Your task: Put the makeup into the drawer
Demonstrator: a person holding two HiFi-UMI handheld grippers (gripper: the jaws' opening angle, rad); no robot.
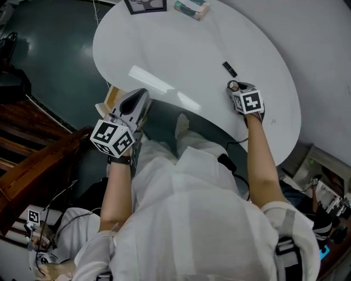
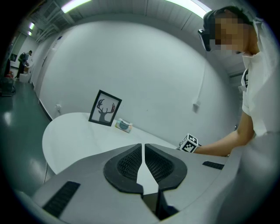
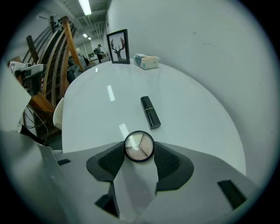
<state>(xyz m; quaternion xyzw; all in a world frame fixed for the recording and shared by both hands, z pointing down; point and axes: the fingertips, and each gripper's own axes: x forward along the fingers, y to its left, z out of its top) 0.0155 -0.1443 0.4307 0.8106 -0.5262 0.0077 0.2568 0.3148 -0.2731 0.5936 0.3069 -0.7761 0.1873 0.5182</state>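
round compact gripped between jaws, lipstick beyond

A white, oval table stands against a plain pale wall; its glossy top catches bright streaks of reflected light. At its far edge a black-framed picture of antlers leans upright against the wall, with a small pale box just beside it. The floor is dark green and shiny. Dark brown wooden steps lie to the left of the table, and tall curved wooden frames rise beyond the table's far side. Strip lights run along the ceiling. A thin cable hangs down the wall.
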